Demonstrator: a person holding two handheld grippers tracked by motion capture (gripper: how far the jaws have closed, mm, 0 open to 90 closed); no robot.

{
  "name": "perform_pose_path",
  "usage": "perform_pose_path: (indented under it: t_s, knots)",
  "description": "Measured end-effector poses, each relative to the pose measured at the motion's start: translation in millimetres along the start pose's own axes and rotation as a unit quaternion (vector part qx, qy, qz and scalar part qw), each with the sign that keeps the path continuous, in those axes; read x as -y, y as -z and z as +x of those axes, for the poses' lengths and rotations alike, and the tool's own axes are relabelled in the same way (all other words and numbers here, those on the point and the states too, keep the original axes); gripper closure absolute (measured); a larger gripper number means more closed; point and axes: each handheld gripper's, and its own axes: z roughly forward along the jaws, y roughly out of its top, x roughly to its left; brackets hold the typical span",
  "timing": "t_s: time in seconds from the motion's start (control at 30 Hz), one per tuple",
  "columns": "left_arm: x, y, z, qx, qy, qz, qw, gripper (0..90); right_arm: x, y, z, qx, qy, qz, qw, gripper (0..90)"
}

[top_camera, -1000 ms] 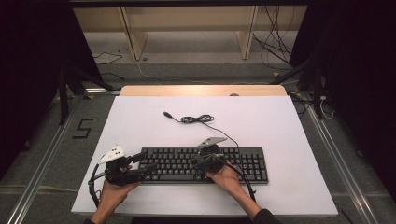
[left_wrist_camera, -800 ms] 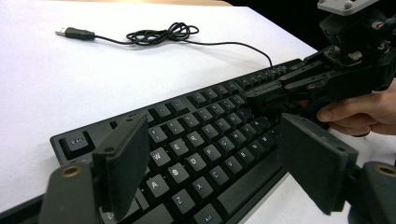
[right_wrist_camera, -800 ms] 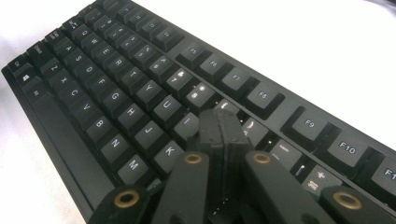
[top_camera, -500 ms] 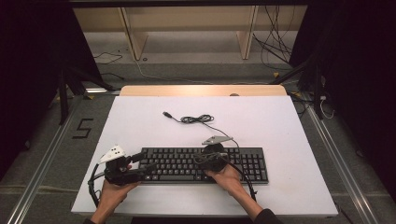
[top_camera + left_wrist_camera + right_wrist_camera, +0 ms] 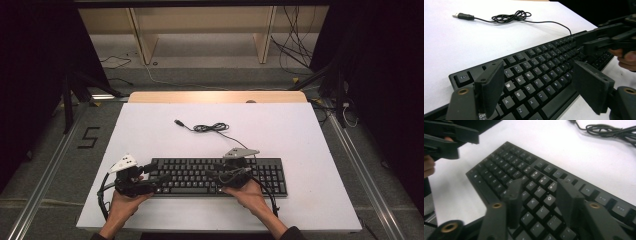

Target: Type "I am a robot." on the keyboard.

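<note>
A black keyboard lies near the front of the white table. Its thin cable runs back to a loose coil and a USB plug. My left gripper points right over the keyboard's left end, and its jaws stand wide open above the letter keys. My right gripper points left over the keyboard's middle. Its jaws have just been opening and now stand apart above the keys, gripping nothing. Each gripper view also shows the other gripper: the right one and the left one.
A pale wooden strip borders the table's far edge, with shelf legs and loose cables on the floor behind. Metal rails run along both sides, and a "5" is marked on the floor at left.
The right gripper's jaws have opened, and that hand has shifted a little to the right along the keyboard. The left hand has stayed put.
</note>
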Motion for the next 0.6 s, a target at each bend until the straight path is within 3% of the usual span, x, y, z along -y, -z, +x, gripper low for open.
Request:
perform_pose_path:
  t_s: [0.13, 0.37, 0.6]
  knots:
    - [-2.0, -5.8, 1.6, 0.001, 0.003, 0.013, 0.9999, 26.0, 3.7, 10.8, 0.1, 0.001, 0.001, -0.010, 1.0000, 44.0]
    - [-7.1, -17.1, -1.6, -0.003, -0.007, 0.035, 0.9994, 29.0, 9.9, 26.0, 2.3, -0.004, 0.001, -0.032, 0.9995, 33.3]
    - [-14.0, -34.4, -4.8, -0.002, -0.020, 0.065, 0.9977, 47.3, 16.0, 36.2, 5.5, -0.007, -0.001, -0.042, 0.9991, 31.1]
